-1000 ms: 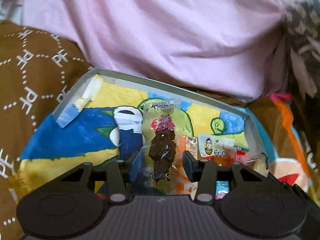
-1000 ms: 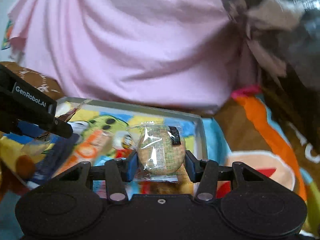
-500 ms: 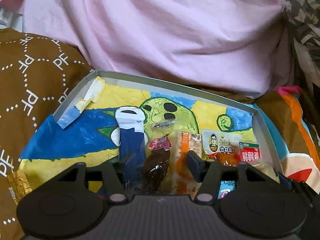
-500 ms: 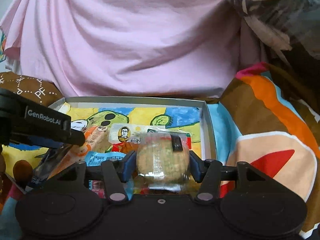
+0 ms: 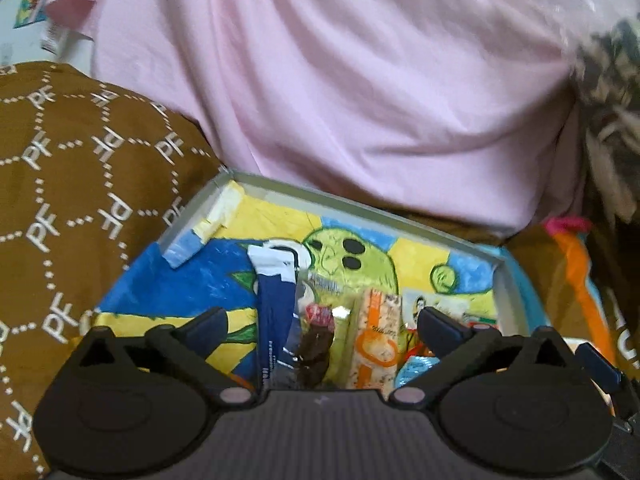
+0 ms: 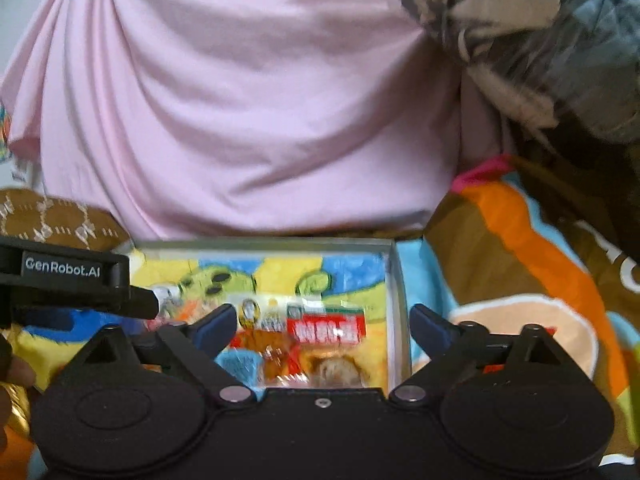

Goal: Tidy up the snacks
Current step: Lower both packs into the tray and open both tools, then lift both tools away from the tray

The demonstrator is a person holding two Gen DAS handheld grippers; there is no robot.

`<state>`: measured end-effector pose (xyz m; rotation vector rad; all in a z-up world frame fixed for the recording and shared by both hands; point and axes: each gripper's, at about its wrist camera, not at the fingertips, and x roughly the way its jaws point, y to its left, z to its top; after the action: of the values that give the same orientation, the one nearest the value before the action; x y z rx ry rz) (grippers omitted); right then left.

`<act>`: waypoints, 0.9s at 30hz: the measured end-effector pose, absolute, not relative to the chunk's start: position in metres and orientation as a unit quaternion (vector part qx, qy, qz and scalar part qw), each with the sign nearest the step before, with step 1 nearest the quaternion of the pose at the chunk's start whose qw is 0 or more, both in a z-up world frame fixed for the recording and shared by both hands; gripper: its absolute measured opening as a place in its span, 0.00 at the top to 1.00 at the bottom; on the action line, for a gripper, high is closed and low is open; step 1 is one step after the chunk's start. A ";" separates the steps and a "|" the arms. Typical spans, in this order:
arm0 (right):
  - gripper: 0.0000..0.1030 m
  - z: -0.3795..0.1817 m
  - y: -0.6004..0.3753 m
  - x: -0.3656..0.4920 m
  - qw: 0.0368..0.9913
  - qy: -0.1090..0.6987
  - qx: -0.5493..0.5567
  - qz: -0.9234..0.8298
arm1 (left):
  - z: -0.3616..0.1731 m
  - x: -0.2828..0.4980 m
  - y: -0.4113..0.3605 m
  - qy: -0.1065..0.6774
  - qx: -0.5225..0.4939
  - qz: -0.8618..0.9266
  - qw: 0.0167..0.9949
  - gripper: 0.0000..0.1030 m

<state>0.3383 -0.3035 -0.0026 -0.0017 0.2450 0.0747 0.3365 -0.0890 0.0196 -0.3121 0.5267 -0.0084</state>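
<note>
Left wrist view: left tool (image 5: 322,322) stands wide, jaws just opened, dark snack packet (image 5: 316,344) released in the painted tray (image 5: 360,196). Right tool (image 6: 320,322) likewise just opened wide; round wrapped cake (image 6: 338,372) lies near the tray's right wall. Best to lift both straight clear so no wrapper snags.

We read this as home, likely bedroom or living corner. We see soft furnishings all round: rumpled pink sheet (image 5: 340,92), brown cushion with "PF" print (image 5: 80,184), bright cartoon-print bedding (image 6: 520,280). Shallow box with hand-coloured drawing (image 5: 360,204) sits on fabric.
</note>
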 end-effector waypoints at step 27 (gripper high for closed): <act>0.01 0.056 -0.286 0.169 0.995 0.087 0.009 0.040 | 0.052 0.162 -0.048 0.239 -0.104 0.055 0.964 0.00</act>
<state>0.1689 -0.2855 0.0563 0.0171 0.1743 0.0792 0.1623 -0.0484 0.0523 -0.2112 0.4835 0.1112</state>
